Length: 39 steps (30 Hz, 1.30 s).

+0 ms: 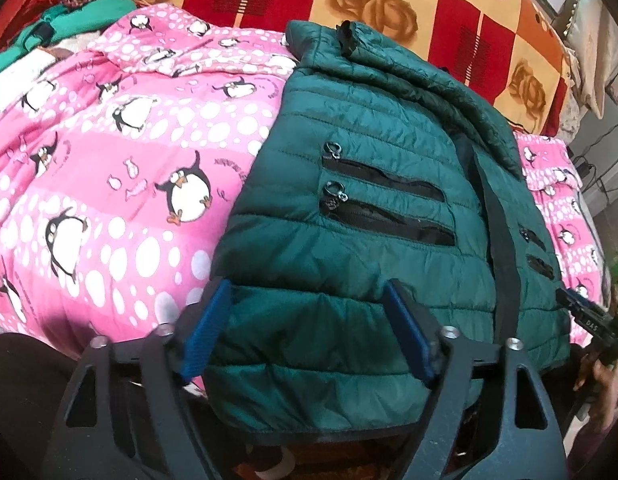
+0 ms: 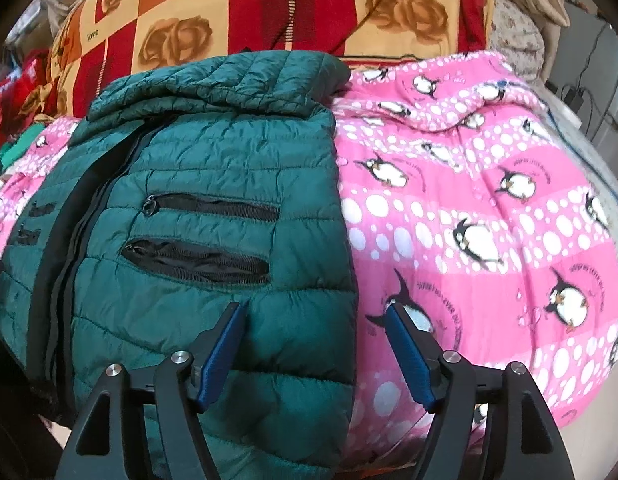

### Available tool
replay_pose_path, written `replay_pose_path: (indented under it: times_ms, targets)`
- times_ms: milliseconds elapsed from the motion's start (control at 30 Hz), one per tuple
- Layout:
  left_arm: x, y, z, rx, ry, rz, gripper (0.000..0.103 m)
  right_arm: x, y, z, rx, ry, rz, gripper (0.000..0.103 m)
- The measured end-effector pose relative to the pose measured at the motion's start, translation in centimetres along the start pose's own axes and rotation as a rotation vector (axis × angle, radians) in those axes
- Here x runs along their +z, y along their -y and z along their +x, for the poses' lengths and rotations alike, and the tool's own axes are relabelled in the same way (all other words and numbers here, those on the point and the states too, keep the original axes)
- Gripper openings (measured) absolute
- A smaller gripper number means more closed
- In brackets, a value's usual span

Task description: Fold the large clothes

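A dark green quilted puffer jacket (image 1: pixel 373 216) lies front up on a pink penguin-print quilt (image 1: pixel 109 168), sleeves folded in, black zip pockets showing. My left gripper (image 1: pixel 309 292) is open, its blue pads straddling the jacket's near left hem area just above the fabric. My right gripper (image 2: pixel 317 312) is open over the jacket's (image 2: pixel 197 240) right edge, one pad over the jacket, the other over the quilt (image 2: pixel 489 220). The right gripper also shows at the far right of the left wrist view (image 1: pixel 589 316), held by a hand.
A red, orange and cream rose-patterned blanket (image 1: pixel 389 4) lies behind the jacket. Green and red clothes (image 1: pixel 69 16) are piled at the back left. Cables and a charger (image 2: pixel 577 96) sit off the bed at the right.
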<state>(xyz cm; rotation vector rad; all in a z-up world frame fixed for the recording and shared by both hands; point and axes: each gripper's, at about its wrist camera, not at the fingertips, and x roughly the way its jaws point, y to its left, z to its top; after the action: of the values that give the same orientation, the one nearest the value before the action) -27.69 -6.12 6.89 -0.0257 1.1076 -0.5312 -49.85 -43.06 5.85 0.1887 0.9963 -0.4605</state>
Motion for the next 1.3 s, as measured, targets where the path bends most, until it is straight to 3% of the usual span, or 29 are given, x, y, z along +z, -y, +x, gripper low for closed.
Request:
replay_pose_path:
  times_ms: [233,500,833,867,1033,1067,1100,1133,1167,1233,1300]
  targets:
    - [-0.9,-0.4,0.2,-0.016,-0.033,0.000,0.082,-1.3,1.6,0.2,0.104,-0.059,0.045,0.072]
    - [-1.6,-1.6,0.4,-0.007,-0.057,-0.031,0.083,-2.5,1.7,0.5,0.283,-0.131,0.059,0.072]
    - [-2.2,-2.2,1.7,-0.005,-0.136,-0.057,0.083,-3.1,0.9,1.0,0.334,-0.171,0.007,0.072]
    - [-2.3,-2.2,1.8,-0.003,-0.137,-0.058,0.083,-3.1,1.0,1.1,0.400,-0.177,0.026,0.072]
    - [-2.5,-2.0,1.5,-0.001,-0.129,-0.047,0.081,-3.3,0.9,1.2,0.429,-0.166,0.014,0.069]
    - [-2.5,-1.9,1.4,-0.005,-0.123,-0.039,0.070,-3.3,0.8,1.1,0.436,-0.156,0.004,0.062]
    - [-2.6,-1.7,1.2,-0.001,-0.116,-0.028,0.062,-3.3,0.8,0.9,0.439,-0.147,-0.004,0.047]
    - [-2.6,-1.4,0.9,0.013,-0.106,-0.013,0.048,-3.3,0.7,0.6,0.435,-0.131,-0.015,0.037]
    - [-2.6,-1.2,0.6,0.026,-0.094,0.003,0.034,-3.2,0.7,0.3,0.435,-0.119,-0.020,0.033]
    - [-2.7,-0.8,-0.2,0.053,-0.070,0.028,0.020,-2.9,0.9,-0.3,0.449,-0.090,-0.020,0.026]
    - [-2.3,-0.5,-1.1,0.055,-0.044,0.039,0.013,-2.3,1.4,-1.1,0.473,-0.061,-0.004,0.024]
